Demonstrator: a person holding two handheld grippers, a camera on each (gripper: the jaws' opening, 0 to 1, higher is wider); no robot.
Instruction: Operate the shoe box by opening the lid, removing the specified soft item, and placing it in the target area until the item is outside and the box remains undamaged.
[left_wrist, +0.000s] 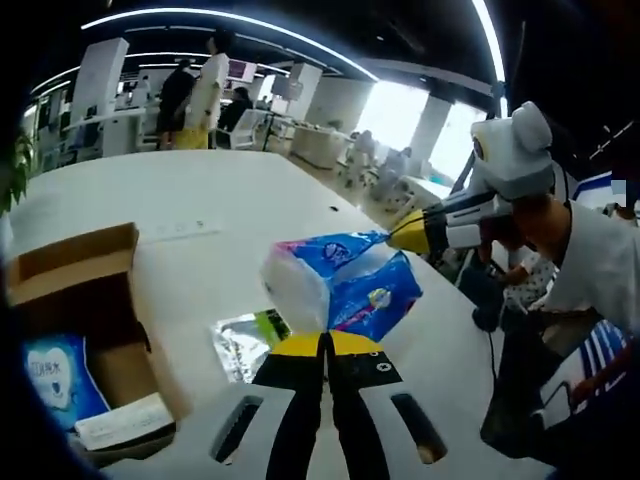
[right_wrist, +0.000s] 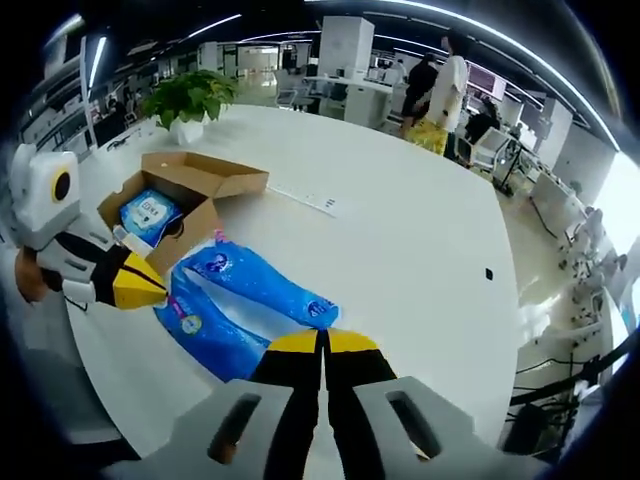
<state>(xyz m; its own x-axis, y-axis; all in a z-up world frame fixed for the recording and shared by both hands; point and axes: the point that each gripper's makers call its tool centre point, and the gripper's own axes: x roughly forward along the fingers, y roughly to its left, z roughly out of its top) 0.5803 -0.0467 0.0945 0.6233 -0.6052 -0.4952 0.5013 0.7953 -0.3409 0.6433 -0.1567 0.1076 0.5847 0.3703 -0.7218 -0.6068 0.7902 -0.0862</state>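
A soft blue and white tissue pack (left_wrist: 345, 285) hangs above the white table (left_wrist: 200, 195), stretched between both grippers. My left gripper (left_wrist: 325, 340) is shut on its near end. My right gripper (left_wrist: 392, 237) comes in from the right and is shut on the far end. In the right gripper view the same pack (right_wrist: 240, 300) runs from my right gripper (right_wrist: 322, 340) to my left gripper (right_wrist: 160, 290). The brown cardboard shoe box (left_wrist: 85, 275) stands open to the left, with another blue pack (left_wrist: 50, 375) inside.
A silvery foil packet (left_wrist: 240, 345) lies on the table under the held pack. A potted plant (right_wrist: 190, 95) stands beyond the box (right_wrist: 195, 180). People (right_wrist: 440, 90) stand at desks far behind. A person's sleeve (left_wrist: 590, 270) is at the right.
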